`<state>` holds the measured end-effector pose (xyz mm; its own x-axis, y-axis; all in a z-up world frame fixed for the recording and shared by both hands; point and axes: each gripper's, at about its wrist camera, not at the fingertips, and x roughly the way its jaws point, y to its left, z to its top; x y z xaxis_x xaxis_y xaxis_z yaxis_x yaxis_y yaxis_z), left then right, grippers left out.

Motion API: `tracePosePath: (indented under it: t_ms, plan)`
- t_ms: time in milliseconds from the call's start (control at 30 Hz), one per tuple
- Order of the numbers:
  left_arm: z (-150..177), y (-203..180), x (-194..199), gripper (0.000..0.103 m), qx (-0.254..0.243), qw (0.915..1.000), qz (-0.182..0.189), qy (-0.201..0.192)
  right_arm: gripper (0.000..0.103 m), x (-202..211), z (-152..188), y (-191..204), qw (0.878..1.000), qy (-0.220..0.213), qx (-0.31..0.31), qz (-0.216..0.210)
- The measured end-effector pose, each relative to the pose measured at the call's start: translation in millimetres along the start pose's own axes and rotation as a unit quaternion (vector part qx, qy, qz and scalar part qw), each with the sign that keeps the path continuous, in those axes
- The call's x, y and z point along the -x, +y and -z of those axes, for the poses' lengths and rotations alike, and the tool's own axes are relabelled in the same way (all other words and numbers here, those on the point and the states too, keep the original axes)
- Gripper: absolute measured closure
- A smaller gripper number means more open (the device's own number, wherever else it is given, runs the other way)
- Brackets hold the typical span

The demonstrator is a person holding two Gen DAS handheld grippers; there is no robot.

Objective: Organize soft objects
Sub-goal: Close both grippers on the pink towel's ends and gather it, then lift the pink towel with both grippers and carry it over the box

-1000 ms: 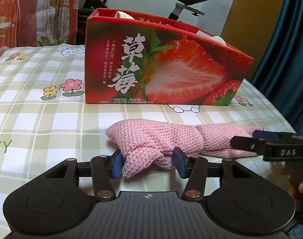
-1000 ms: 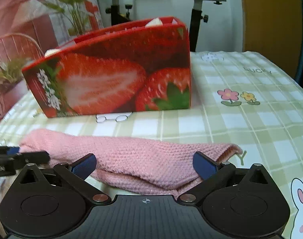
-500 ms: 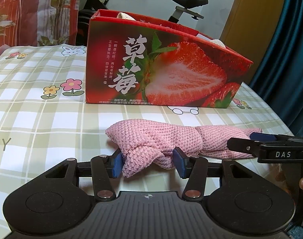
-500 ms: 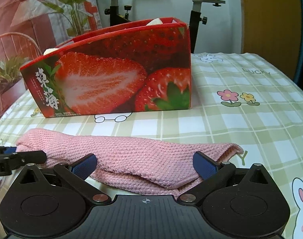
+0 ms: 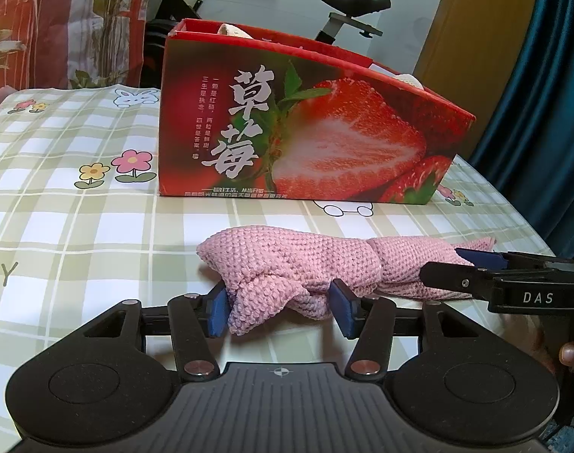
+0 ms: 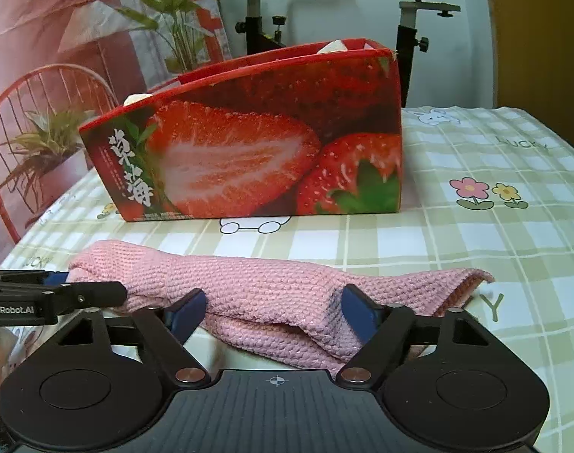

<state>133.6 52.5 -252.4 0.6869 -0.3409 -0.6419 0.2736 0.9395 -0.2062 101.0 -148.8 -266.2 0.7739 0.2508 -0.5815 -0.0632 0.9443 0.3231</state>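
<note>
A pink knitted cloth [image 5: 306, 256] lies bunched lengthwise on the checked tablecloth in front of a red strawberry box [image 5: 324, 132]. My left gripper [image 5: 281, 309] is shut on the cloth's near left end, with both blue pads pressed into the folds. The right gripper [image 5: 460, 264] reaches in from the right at the cloth's other end. In the right wrist view, the cloth [image 6: 268, 287] runs between the jaws of my right gripper [image 6: 273, 309], which are closing around it. The left gripper [image 6: 90, 287] shows at the left edge. The box [image 6: 249, 158] stands behind.
White soft items poke out of the box top [image 5: 230, 30]. The tablecloth [image 5: 60, 226] spreads wide to the left. An exercise bike [image 6: 411, 19], a red wire chair [image 6: 30, 98] and potted plants stand beyond the table. A blue curtain [image 5: 543, 113] hangs at the right.
The right gripper's jaws have narrowed from wide open around the cloth's right end and tipped slightly. The left gripper and the cloth's left end have not moved.
</note>
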Motion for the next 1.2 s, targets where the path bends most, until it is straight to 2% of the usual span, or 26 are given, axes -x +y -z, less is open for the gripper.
tracePosePath:
  t_ms: [100,167,300,367,400,433,467,533,833,1000,1200]
  plan:
    - [0,0,0,0.047,0.000,1.0000,0.000,0.000,0.038,0,1,1,1.000,-0.001,0.005,-0.001]
    - [0,0,0,0.047,0.000,1.0000,0.000,0.000,0.051,0,2,2,1.000,-0.001,0.006,-0.008]
    - [0,1,0,0.047,0.001,1.0000,0.000,-0.001,0.066,0,2,4,1.000,0.001,0.009,-0.021]
    - [0,1,0,0.048,0.005,1.0000,-0.001,-0.001,0.078,1,2,3,1.000,0.002,0.005,-0.030]
    - [0,2,1,0.058,0.007,1.0000,-0.006,-0.001,0.081,2,1,2,0.999,0.001,0.002,-0.035]
    - [-1,4,1,0.077,0.012,0.9999,-0.002,0.001,0.083,3,0,2,0.999,-0.001,-0.003,-0.042]
    - [-2,7,0,0.081,0.021,0.9997,0.007,0.007,0.085,5,-2,3,0.999,-0.007,-0.006,-0.050]
    - [-4,6,2,0.081,0.019,0.9998,0.009,0.003,0.085,11,-6,6,0.998,-0.024,0.001,-0.058]
    - [-25,-6,33,0.081,0.006,0.9984,0.011,-0.055,0.086,34,-26,10,0.995,-0.068,0.005,-0.074]
    - [-49,-15,55,0.081,-0.001,0.9958,0.018,-0.090,0.086,51,-43,14,0.992,-0.095,0.006,-0.082]
    - [-88,-30,76,0.081,-0.014,0.9907,0.029,-0.132,0.086,71,-83,13,0.986,-0.137,-0.001,-0.093]
